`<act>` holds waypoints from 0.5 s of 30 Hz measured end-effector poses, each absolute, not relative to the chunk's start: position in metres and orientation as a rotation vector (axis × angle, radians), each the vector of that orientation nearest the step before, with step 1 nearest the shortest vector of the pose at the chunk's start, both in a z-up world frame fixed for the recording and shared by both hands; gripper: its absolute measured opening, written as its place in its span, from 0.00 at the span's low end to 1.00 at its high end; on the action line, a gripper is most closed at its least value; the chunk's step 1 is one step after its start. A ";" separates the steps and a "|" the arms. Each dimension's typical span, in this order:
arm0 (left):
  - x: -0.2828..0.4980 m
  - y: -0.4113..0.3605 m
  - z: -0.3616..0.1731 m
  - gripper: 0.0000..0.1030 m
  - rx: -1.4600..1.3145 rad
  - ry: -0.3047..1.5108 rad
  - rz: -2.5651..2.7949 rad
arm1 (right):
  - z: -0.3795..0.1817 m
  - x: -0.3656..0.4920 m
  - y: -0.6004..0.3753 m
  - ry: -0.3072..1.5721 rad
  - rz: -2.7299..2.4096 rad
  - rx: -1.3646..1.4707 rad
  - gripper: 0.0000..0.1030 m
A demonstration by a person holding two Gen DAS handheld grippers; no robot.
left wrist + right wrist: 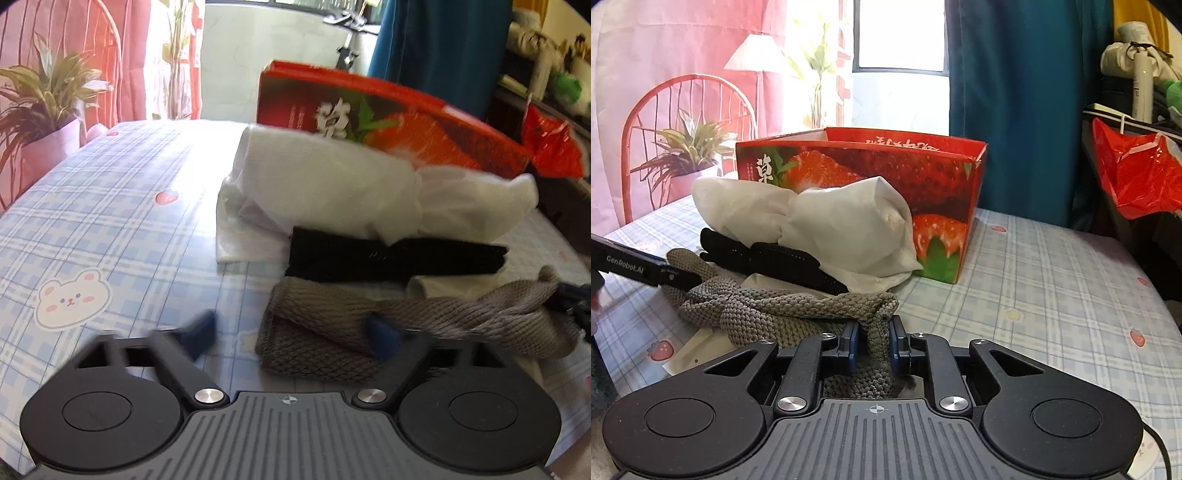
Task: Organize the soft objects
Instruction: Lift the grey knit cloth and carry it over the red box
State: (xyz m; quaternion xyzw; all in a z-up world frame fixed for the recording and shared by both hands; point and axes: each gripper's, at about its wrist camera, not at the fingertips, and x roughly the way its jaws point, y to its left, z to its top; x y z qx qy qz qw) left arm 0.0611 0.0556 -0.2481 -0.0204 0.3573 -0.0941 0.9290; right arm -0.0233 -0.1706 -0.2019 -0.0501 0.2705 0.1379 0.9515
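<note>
- Grey knitted cloth (790,314) lies twisted into a rope on the checked tablecloth (1052,280), nearest of a small pile of soft items; one end is drawn up off the table.
- Right gripper (873,345) is clenched on that raised end: both blue pads press into the knit, which bunches between them. The grip at the tip suggests the piece is meant to be stretched or lifted clear of the pile.
- Left gripper (295,332) is at the opposite, folded end. Its jaws stand apart; one pad touches the fold, the other sits off to the side, so nothing is clamped. Blur on the fingers makes finer detail unreadable.
- Black fabric strip (764,258) rests just behind the grey cloth, partly under the white bundle.
- White cloth bundle (820,218) leans against the strawberry box (942,177), which stands open-topped behind the pile, a likely destination for sorted items.
- Potted plant (48,107) stands well apart at the table's far edge.
</note>
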 end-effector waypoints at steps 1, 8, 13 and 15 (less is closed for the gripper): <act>0.061 0.055 -0.247 0.46 -0.050 0.734 -0.220 | -0.202 -0.024 -0.170 0.547 0.279 -0.103 0.15; 0.049 0.044 -0.237 0.24 -0.006 0.682 -0.272 | -0.196 -0.032 -0.166 0.483 0.278 -0.125 0.15; 0.036 0.046 -0.221 0.23 -0.022 0.610 -0.270 | -0.183 -0.038 -0.170 0.418 0.285 -0.107 0.15; 0.030 0.047 -0.210 0.23 -0.009 0.570 -0.271 | -0.176 -0.039 -0.170 0.397 0.287 -0.104 0.15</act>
